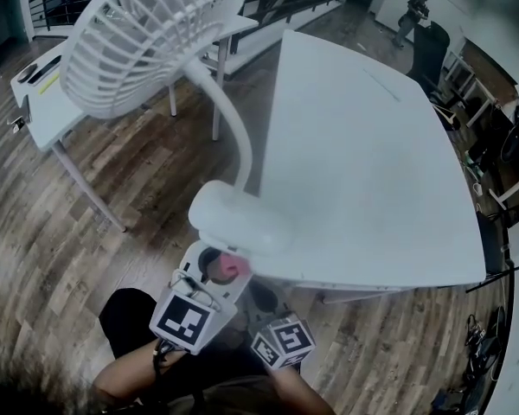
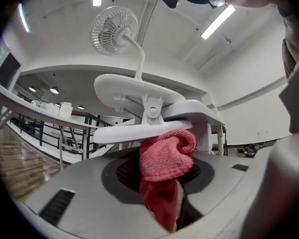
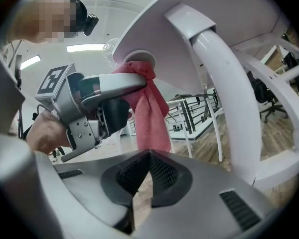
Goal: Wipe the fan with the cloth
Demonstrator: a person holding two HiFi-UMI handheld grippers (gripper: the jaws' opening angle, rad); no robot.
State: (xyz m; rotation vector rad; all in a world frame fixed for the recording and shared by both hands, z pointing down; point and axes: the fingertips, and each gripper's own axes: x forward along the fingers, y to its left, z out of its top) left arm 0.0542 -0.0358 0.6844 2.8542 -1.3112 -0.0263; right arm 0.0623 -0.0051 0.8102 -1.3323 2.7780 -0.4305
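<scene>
Pink cloth (image 2: pixel 165 156) is clamped in the left gripper (image 2: pixel 160 172), jaws squeezed on its middle, so one end hangs down loose and the bunched top is shoved up against the underside of the fan's clamp (image 1: pixel 238 219) at the near corner of the white table (image 1: pixel 372 145). Right gripper (image 3: pixel 147 158) sits just beside it and a bit lower, jaws fully closed with nothing in them, pointing level at the dangling cloth and the table leg. From the clamp, the fan's bendy white neck (image 1: pixel 229 119) curves up and off to the left, and the round grille head (image 1: pixel 147 37) hangs out over the wood floor (image 1: pixel 86 232), not over the tabletop. Behind it there's a smaller table (image 1: pixel 48 115) with some bits on it, and way off in the far corner a person (image 1: pixel 413 15) is standing.
</scene>
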